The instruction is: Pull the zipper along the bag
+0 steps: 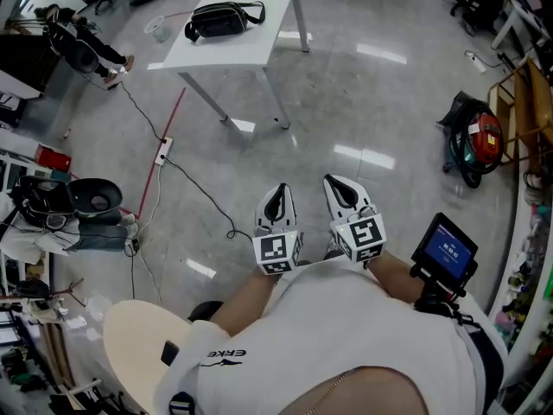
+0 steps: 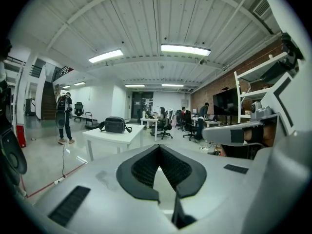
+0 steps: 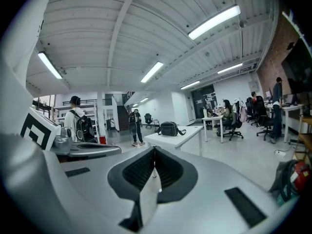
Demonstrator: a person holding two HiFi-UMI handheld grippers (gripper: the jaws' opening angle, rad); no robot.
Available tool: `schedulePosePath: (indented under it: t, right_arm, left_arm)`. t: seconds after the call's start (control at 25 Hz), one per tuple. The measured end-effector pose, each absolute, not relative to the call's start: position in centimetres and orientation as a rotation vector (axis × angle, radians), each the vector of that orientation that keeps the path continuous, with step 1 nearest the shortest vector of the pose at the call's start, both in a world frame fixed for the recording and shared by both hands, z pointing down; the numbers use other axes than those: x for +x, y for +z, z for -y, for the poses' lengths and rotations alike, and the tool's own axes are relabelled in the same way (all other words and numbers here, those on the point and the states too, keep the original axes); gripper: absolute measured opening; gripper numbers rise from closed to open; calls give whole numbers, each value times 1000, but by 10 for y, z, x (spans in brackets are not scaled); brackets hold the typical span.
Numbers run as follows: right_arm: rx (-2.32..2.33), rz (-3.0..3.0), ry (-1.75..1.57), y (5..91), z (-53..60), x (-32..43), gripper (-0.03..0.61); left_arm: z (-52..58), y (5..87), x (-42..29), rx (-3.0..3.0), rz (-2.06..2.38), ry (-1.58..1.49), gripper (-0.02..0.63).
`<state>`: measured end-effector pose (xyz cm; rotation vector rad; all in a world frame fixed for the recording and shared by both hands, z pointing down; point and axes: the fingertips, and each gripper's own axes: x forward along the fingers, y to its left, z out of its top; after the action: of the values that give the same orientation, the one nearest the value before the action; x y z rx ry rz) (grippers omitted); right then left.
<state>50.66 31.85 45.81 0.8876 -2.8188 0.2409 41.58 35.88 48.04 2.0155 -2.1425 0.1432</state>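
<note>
**Glossy office floor, bag well apart from both grippers**

Shiny grey floor (image 1: pixel 363 102) fills most of the head view, and up in the upper left of the frame stands a white table (image 1: pixel 259 46) with the black bag (image 1: pixel 220 19) lying on it, strap trailing to the right. The bag is too far off to make out the zipper.

Down at the lower centre, the person in a white shirt holds both tools close to the body, well apart from that table. The left gripper (image 1: pixel 276 200) and the right gripper (image 1: pixel 344 188) sit side by side, tips pointing out over the floor.

In the left gripper view the jaws meet at their tips with nothing between them, and the bag shows small at centre left, on the table. The right gripper view is the same: jaws pinched together, empty, with the bag just above them in the frame.

A black cable (image 1: pixel 203 193) snakes across the floor from a white power strip (image 1: pixel 162 151) at left.
</note>
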Motion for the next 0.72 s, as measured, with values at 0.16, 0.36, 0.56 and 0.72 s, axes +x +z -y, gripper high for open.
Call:
schedulePosePath:
  t: [0.16, 0.36, 0.56, 0.72]
  right_arm:
    - [876, 2820, 259, 464, -291, 510, 5]
    - [881, 2807, 295, 470, -265, 504, 5]
    - [893, 2800, 294, 471, -241, 479, 5]
    - [928, 2799, 258, 464, -207, 447, 5]
  left_arm:
    - [-332, 485, 419, 1996, 2152, 159, 3]
    - [-306, 486, 413, 1997, 2142, 183, 3]
    - [-278, 486, 389, 2021, 2132, 183, 3]
    - [-242, 479, 356, 2057, 2128, 150, 3]
